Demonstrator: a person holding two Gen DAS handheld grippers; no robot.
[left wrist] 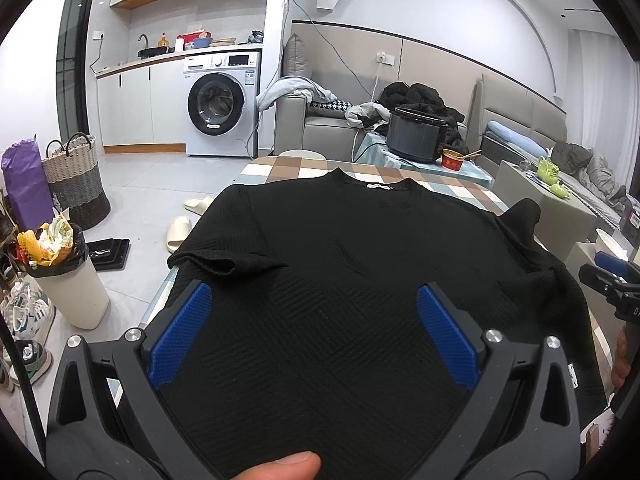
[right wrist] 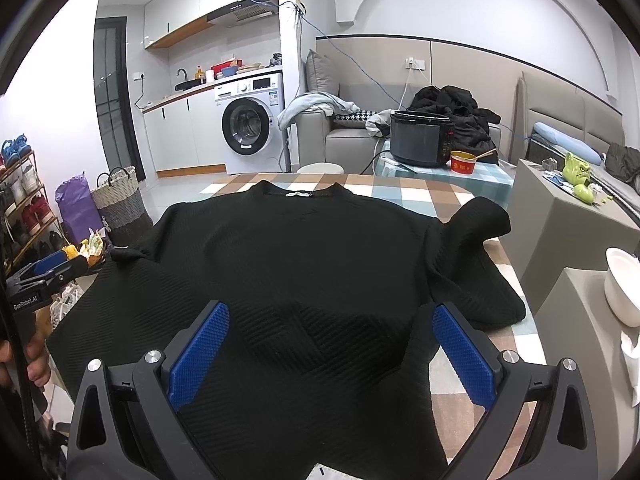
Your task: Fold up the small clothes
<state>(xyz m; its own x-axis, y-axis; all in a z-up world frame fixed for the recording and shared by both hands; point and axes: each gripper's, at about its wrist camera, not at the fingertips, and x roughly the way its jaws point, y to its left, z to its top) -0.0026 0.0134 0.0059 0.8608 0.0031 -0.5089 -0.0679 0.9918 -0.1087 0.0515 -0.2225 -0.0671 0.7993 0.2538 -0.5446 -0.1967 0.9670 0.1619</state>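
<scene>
Left wrist view: left gripper (left wrist: 314, 294) jaws wide apart above black shirt (left wrist: 340, 248), spread flat on checked tablecloth (left wrist: 280, 168), frame centre. Washing machine (left wrist: 218, 104) upper left.
Right wrist view: right gripper (right wrist: 330, 316) jaws likewise spread, empty; sofa (right wrist: 352, 136) behind.

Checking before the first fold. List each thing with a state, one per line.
Shirt: spread flat on the table, collar far, not yet folded.
Left sleeve: turned in over the body.
Right sleeve: bunched, raised.
Left tool: open, holding nothing.
Right tool: open, holding nothing.
Washer: door shut.
Cooker: lid on.
Bin: overfull.
</scene>
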